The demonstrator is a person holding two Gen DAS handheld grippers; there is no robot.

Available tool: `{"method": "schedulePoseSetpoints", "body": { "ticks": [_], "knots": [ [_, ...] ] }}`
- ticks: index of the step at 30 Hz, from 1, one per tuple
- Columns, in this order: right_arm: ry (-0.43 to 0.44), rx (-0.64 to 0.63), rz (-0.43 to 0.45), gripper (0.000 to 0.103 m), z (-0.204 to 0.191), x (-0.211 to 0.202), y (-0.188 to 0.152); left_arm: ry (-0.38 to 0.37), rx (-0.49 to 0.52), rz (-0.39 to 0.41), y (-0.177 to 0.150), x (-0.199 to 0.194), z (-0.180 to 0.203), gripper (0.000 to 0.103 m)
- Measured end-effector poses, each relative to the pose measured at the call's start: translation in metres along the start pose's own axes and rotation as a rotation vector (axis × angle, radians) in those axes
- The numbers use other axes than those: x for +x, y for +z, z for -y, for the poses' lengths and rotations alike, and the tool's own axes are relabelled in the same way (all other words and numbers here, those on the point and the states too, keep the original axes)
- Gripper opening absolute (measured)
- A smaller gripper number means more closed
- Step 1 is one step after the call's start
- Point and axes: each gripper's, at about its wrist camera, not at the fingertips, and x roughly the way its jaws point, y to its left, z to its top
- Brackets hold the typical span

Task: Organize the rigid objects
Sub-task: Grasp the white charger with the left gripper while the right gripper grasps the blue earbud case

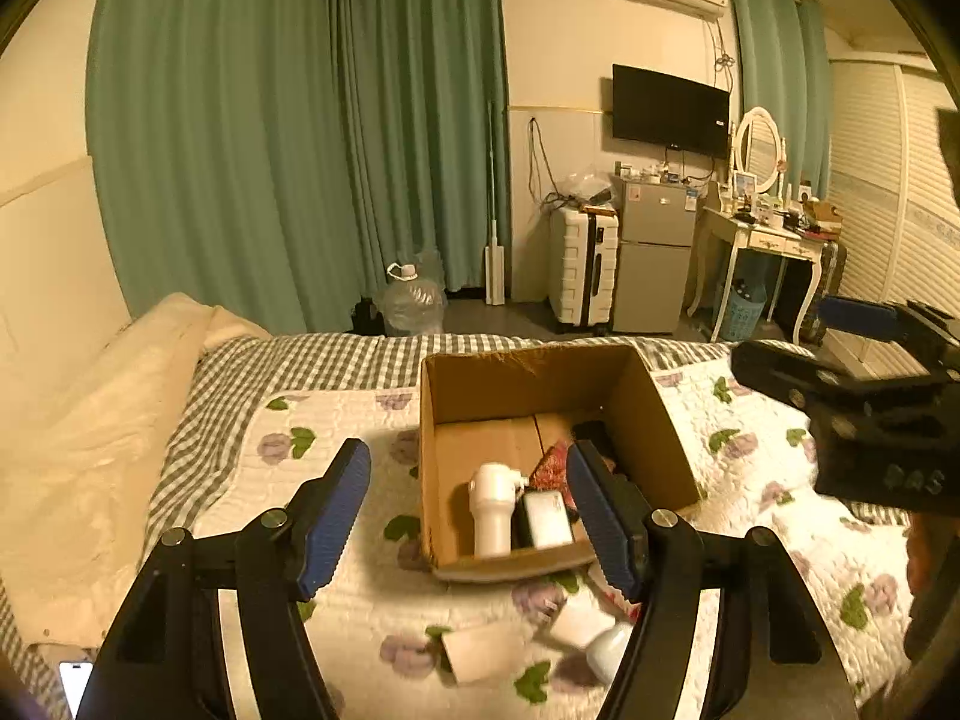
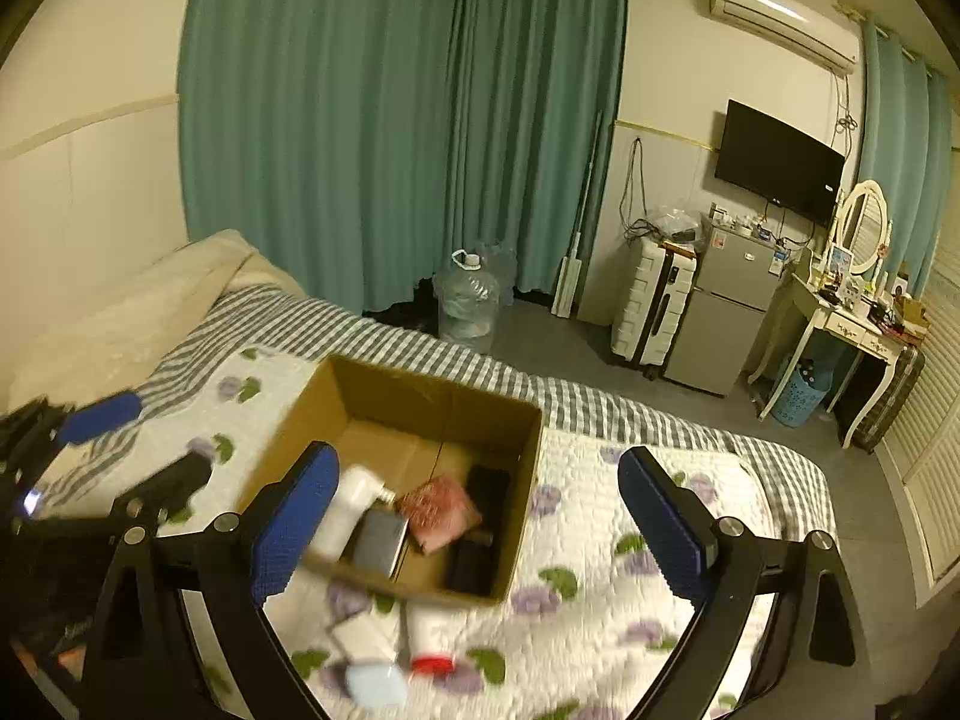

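An open cardboard box [image 1: 654, 414] stands on the flowered quilt; it also shows in the right wrist view [image 2: 288, 444]. In it lie a white bottle [image 1: 492, 510], a small white-faced box [image 1: 546, 519], a red patterned packet [image 2: 438, 510] and dark flat items [image 2: 474, 564]. In front of the box several small white items [image 1: 480, 651] lie loose on the quilt, one with a red cap [image 2: 432, 663]. My left gripper [image 1: 468, 516] is open and empty above the box's near edge. My right gripper [image 2: 480, 528] is open and empty over the box.
The bed has a checked sheet [image 1: 312, 360] and a cream blanket [image 1: 90, 420] at the left. Beyond the bed stand a water jug [image 1: 414, 300], a white suitcase [image 1: 582, 270], a small fridge [image 1: 654, 258] and a dressing table [image 1: 774, 240].
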Motion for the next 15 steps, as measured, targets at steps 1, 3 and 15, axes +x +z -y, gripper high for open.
{"method": "schedulePoseSetpoints", "body": {
  "ticks": [1,3,15],
  "knots": [
    [-0.003,-0.004,-0.001,0.096,-0.002,-0.008,-0.006,-0.001,-0.003,-0.006,-0.003,-0.003,-0.001,0.071],
    [0.005,0.002,-0.007,0.097,-0.007,-0.018,-0.019,-0.005,-0.012,-0.018,-0.013,-0.008,-0.005,0.071],
    [0.085,0.061,-0.214,0.097,-0.036,0.041,-0.134,0.013,-0.07,-0.167,-0.104,0.039,-0.019,0.071]
  ]
}}
